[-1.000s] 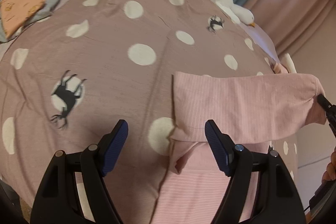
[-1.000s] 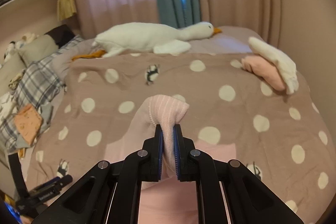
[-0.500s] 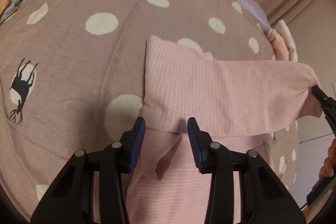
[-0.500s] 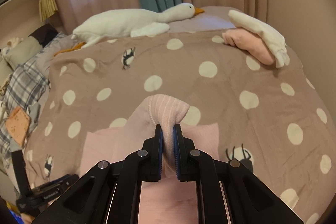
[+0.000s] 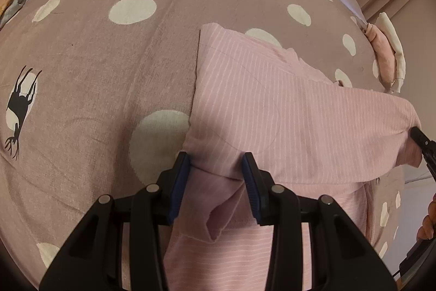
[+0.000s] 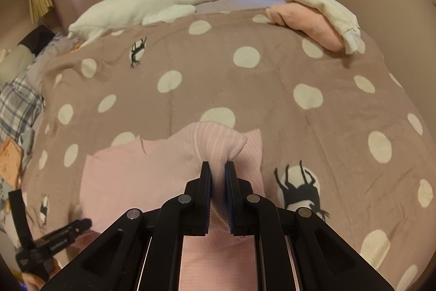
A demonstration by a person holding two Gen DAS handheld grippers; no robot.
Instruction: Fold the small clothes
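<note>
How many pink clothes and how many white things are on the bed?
Pink clothes: 2, the striped top and the folded one
White things: 2, the goose and the cloth on the folded one
Total: 4

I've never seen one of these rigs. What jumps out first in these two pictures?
A pink striped garment lies half folded on a brown polka-dot bedspread, one end pinched in the right gripper and a fold bunched between the fingers of the left gripper. At the far end of the bed lies a long white plush goose.
</note>
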